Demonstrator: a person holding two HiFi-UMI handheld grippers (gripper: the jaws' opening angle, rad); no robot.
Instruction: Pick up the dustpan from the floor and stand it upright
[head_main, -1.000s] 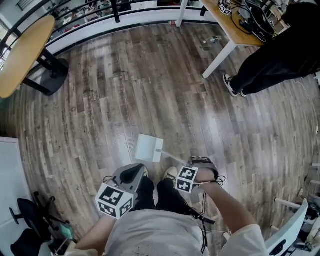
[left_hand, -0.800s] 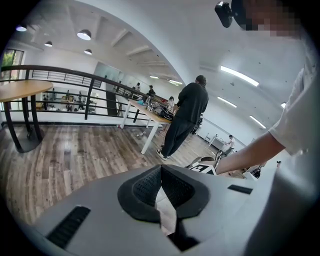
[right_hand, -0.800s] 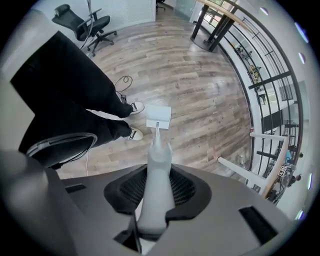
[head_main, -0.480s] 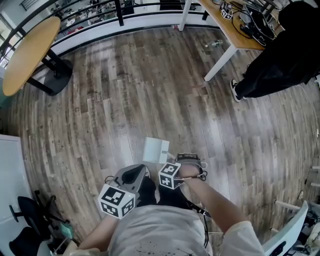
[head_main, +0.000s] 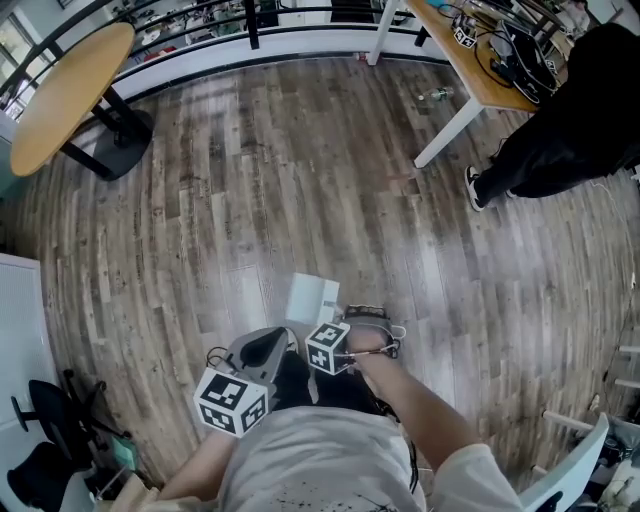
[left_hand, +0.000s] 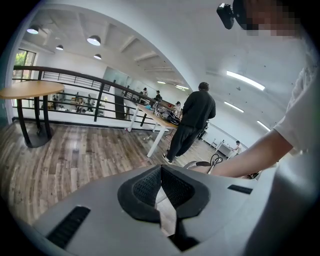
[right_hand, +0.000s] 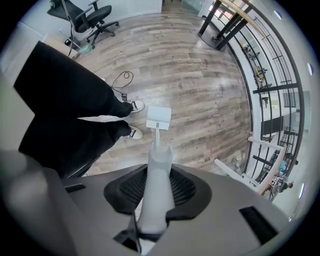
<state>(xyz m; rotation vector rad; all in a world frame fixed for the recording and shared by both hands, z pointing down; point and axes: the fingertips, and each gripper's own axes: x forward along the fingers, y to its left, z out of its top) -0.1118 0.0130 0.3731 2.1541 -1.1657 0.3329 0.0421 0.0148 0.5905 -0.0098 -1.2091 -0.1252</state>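
Note:
The white dustpan (head_main: 312, 297) rests with its pan on the wood floor just ahead of my feet. In the right gripper view the pan (right_hand: 158, 118) lies far below and its pale handle (right_hand: 156, 172) runs straight up into the jaws. My right gripper (head_main: 345, 335) (right_hand: 156, 187) points steeply down and is shut on that handle. My left gripper (head_main: 268, 348) (left_hand: 161, 172) hangs beside it at the left, aimed outward across the room. Its pads meet at the tips with nothing held.
A person in black (head_main: 570, 120) stands at the right by a wooden desk (head_main: 470, 60). A round table (head_main: 65, 95) on a black foot stands at the back left. An office chair (head_main: 50, 450) and a white cabinet (head_main: 15, 330) are at my left. A railing (head_main: 230, 25) runs along the back.
My right gripper has moved left with the handle in it, coming closer above the pan, and the handle stands steeper. The left gripper has barely shifted.

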